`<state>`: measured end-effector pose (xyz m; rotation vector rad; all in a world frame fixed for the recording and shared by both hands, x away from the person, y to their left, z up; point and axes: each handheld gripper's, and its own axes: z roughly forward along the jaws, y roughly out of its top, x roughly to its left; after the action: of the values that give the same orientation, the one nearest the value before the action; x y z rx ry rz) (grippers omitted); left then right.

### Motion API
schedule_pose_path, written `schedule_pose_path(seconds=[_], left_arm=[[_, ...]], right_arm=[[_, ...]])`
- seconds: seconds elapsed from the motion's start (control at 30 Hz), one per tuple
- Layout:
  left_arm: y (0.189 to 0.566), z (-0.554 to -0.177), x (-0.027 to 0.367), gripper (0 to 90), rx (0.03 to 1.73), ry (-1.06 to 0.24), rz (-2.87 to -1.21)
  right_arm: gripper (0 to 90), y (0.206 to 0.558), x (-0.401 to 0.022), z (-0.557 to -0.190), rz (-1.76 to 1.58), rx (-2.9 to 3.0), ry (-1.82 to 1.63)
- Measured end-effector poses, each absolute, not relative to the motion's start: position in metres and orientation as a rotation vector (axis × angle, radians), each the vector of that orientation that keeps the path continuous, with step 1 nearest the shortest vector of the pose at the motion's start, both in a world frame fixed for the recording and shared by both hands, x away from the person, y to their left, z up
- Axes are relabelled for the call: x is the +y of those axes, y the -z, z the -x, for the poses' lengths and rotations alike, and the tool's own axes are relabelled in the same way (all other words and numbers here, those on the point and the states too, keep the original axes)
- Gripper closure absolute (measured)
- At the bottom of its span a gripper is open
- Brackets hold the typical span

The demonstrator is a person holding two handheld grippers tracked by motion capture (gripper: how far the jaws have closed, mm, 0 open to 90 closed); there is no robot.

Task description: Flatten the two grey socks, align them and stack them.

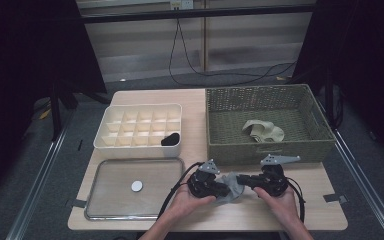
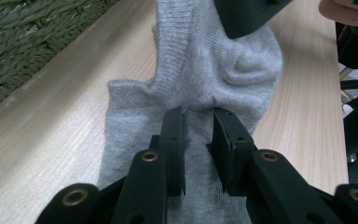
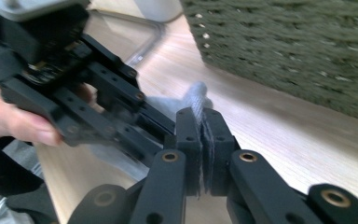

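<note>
At the far left of the high view we see a flat metal tray (image 1: 105,200) in the lower left of the table (image 1: 200,110), with a small white disc (image 1: 137,186) lying on it. Above it, in the left middle of the frame, sits a white divided organizer (image 1: 130,111); a dark item (image 1: 170,139) fills one compartment in its lower right corner.

Moving to the lower middle, we hold the left gripper (image 1: 225,188) low over the table. In the left gripper view its jaws stand slightly apart with the grey sock (image 2: 200,79) running between them; the cloth bunches at the tips, but we cannot tell whether the pads press on it.

The grey sock (image 1: 232,186) lies on the wood in the lower centre, stretched between the two grippers, just in front of the basket.

To the right, the right gripper (image 1: 241,181) points toward the left one. In the right gripper view its jaws are pressed together on a fold of the grey sock (image 3: 196,100).

In the upper right, the green woven basket (image 1: 265,147) holds a beige cloth (image 1: 263,131).
</note>
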<state>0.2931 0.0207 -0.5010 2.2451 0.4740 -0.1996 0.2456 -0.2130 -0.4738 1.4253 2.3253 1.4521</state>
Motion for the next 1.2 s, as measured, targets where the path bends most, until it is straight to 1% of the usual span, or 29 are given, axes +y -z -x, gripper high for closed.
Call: schedule_pose_path(seconds=[0.27,0.33,0.43,0.5,0.7,0.83,1.0,1.07,1.13,1.2], left_arm=[[0.501,-0.295,0.013,74.4,0.478,0.208,-2.234],[0.5,-0.294,0.012,73.2,0.489,0.217,-2.237],[0.496,-0.291,0.015,70.2,0.465,0.193,-2.248],[0.49,-0.29,0.022,69.2,0.461,0.174,-2.25],[0.48,-0.292,0.05,68.9,0.495,0.149,-2.186],[0.475,-0.288,0.069,68.8,0.491,0.13,-2.19],[0.478,-0.279,0.088,68.4,0.503,0.128,-2.199],[0.481,-0.272,0.094,67.9,0.504,0.106,-2.215],[0.483,-0.271,0.095,68.2,0.507,0.126,-2.195],[0.484,-0.271,0.093,69.0,0.491,0.131,-2.219]], right_arm=[[87.4,0.467,-0.207,-0.243,-1.397,2.315,-1.507],[87.4,0.466,-0.207,-0.242,-1.39,2.313,-1.51],[87.4,0.466,-0.211,-0.241,-1.405,2.29,-1.504],[87.4,0.466,-0.216,-0.241,-1.412,2.275,-1.519],[87.4,0.464,-0.229,-0.24,-1.429,2.236,-1.525],[87.4,0.464,-0.232,-0.24,-1.436,2.228,-1.521],[87.3,0.463,-0.232,-0.241,-1.429,2.229,-1.517],[87.3,0.463,-0.232,-0.241,-1.424,2.231,-1.514],[87.2,0.463,-0.23,-0.241,-1.417,2.238,-1.508],[87.1,0.463,-0.228,-0.242,-1.415,2.248,-1.506]])
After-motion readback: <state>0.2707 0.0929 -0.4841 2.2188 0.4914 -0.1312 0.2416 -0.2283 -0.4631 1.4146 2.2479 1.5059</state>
